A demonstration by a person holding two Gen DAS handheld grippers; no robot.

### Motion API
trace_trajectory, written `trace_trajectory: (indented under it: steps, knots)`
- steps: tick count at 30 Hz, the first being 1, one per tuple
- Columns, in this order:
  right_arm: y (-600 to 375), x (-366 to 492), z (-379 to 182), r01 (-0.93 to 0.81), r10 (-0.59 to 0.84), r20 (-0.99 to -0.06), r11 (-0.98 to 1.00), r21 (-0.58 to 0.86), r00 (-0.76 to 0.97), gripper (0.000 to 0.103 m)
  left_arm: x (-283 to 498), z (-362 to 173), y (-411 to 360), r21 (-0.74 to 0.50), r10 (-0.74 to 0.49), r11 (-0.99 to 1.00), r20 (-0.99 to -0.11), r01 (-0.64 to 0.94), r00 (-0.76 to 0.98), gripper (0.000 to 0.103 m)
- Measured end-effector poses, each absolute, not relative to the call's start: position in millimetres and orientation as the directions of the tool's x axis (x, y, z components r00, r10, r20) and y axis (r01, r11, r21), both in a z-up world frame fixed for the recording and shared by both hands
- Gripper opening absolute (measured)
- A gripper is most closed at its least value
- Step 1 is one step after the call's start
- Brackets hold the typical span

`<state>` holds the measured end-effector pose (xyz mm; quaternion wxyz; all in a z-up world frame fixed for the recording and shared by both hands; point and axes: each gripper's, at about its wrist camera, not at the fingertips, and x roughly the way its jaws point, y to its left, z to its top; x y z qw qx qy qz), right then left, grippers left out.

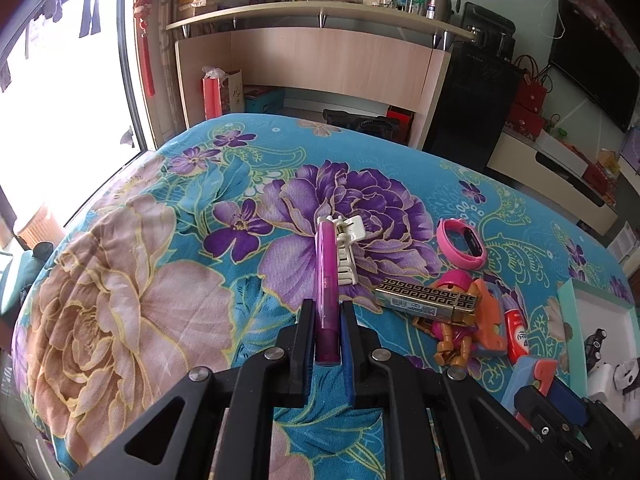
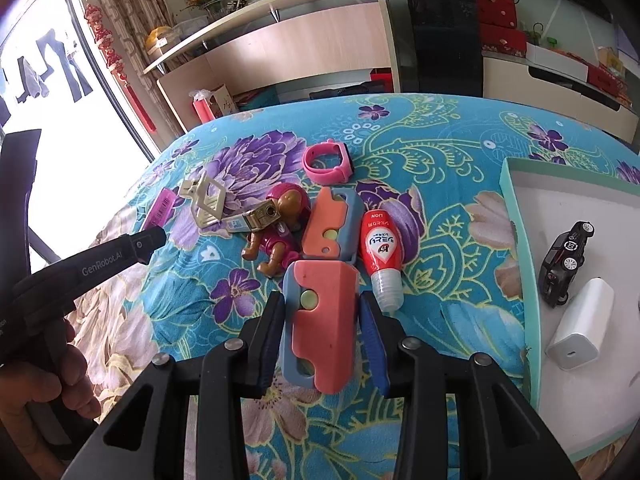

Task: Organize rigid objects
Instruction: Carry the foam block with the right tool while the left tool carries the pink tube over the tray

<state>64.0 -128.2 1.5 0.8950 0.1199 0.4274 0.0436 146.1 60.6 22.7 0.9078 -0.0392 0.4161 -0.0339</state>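
My left gripper (image 1: 327,314) is shut on a purple flat stick (image 1: 325,276) and holds it over the floral cloth; the stick (image 2: 159,210) also shows in the right wrist view. My right gripper (image 2: 322,312) is shut on a pink-and-blue foam toy (image 2: 320,320). A second pink-and-blue foam toy (image 2: 330,224) lies just ahead. Near it lie a red-and-white bottle (image 2: 380,254), a pink-helmet dog figure (image 2: 280,220), a gold patterned lighter (image 1: 426,300), a cream hair clip (image 1: 347,252) and a pink wristband (image 2: 326,162).
A teal-rimmed white tray (image 2: 516,216) at the right holds a black toy car (image 2: 564,256) and a white charger (image 2: 580,330). The table's far edge drops toward a wooden shelf unit (image 1: 320,60). A window is at the left.
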Motion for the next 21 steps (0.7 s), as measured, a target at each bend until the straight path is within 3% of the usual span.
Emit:
trace_trajectory:
  steps: [10,21]
  knots:
    - [-171,46,29,0.099,0.145,-0.678,0.947,0.307,0.721,0.039,124,61,21,-0.090,-0.168,0.985,-0.675,0.146,0.718,0.012]
    - [-258,7,47,0.299,-0.029,-0.644,0.901,0.314,0.764,0.039,91,75,-57,-0.084,-0.319,0.933,-0.649,0.351,0.691,0.012]
